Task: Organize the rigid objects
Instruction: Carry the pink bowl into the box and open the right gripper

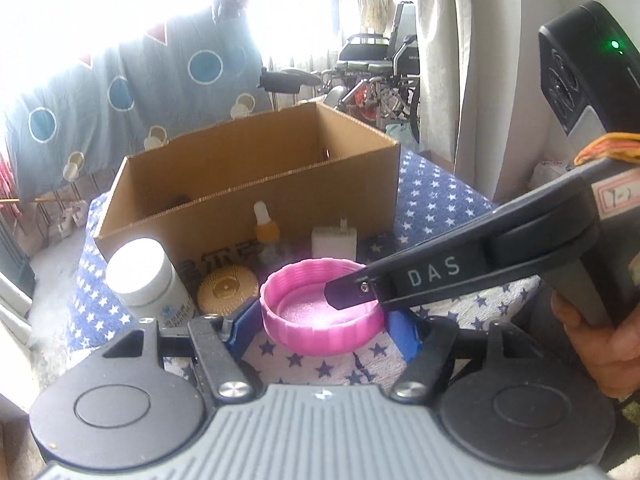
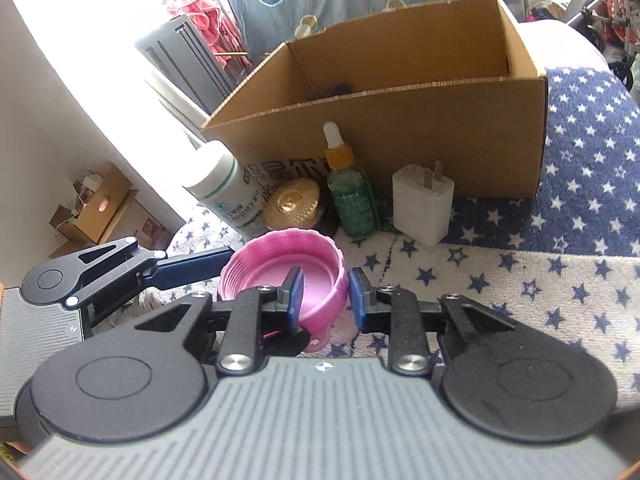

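A pink ribbed lid (image 1: 312,312) (image 2: 280,264) lies open side up, just above the starred cloth (image 2: 520,272). My left gripper (image 1: 322,326) spans its full width, a blue pad pressed on each side. My right gripper (image 2: 326,296) pinches the lid's near rim, one pad inside the lid and one outside. In the left wrist view the right gripper (image 1: 352,292) comes in from the right with its tip over the rim. The left gripper's finger (image 2: 192,266) shows at the lid's left side in the right wrist view.
An open cardboard box (image 1: 256,184) (image 2: 400,128) stands behind. Along its front wall stand a white bottle (image 1: 140,276) (image 2: 224,184), a gold cap (image 1: 227,288) (image 2: 292,204), a dropper bottle (image 1: 266,228) (image 2: 352,196) and a white charger (image 1: 334,242) (image 2: 422,204). A hand (image 1: 600,340) holds the right gripper.
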`<control>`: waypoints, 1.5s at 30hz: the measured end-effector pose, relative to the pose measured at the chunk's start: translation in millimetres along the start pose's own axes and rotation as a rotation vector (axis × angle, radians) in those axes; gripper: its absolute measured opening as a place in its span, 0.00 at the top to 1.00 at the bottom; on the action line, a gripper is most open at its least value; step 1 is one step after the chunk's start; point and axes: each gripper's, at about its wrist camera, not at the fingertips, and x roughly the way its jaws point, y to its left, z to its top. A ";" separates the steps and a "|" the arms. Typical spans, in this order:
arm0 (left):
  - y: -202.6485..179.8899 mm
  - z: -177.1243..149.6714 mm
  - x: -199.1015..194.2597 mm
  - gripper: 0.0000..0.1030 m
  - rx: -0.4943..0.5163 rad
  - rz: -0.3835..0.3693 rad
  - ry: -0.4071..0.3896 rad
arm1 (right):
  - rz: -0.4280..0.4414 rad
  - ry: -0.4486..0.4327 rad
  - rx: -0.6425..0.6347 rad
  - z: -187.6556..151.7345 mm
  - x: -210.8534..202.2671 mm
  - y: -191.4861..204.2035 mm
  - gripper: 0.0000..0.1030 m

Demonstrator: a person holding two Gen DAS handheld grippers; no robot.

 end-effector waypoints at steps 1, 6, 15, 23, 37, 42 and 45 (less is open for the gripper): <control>-0.2 4.0 -5.3 0.33 0.004 0.005 -0.016 | 0.001 -0.017 -0.009 3.9 -7.5 3.8 0.77; 2.2 28.4 -27.8 0.33 0.031 0.040 -0.108 | 0.013 -0.087 -0.062 33.2 -39.0 18.1 0.77; 38.4 96.3 -22.0 0.33 0.067 0.090 -0.182 | 0.035 -0.120 -0.176 129.7 -47.5 38.6 0.76; 118.1 132.4 64.0 0.33 -0.046 0.025 0.031 | 0.073 0.096 -0.153 220.1 51.1 18.3 0.75; 161.7 104.5 167.3 0.34 -0.061 -0.043 0.357 | 0.124 0.516 -0.020 211.0 207.8 -25.1 0.75; 161.2 109.6 174.7 0.34 -0.038 -0.055 0.378 | 0.147 0.566 0.009 206.6 236.5 -32.4 0.75; 161.8 111.5 175.6 0.33 -0.046 -0.065 0.383 | 0.157 0.578 0.014 205.4 242.6 -33.1 0.74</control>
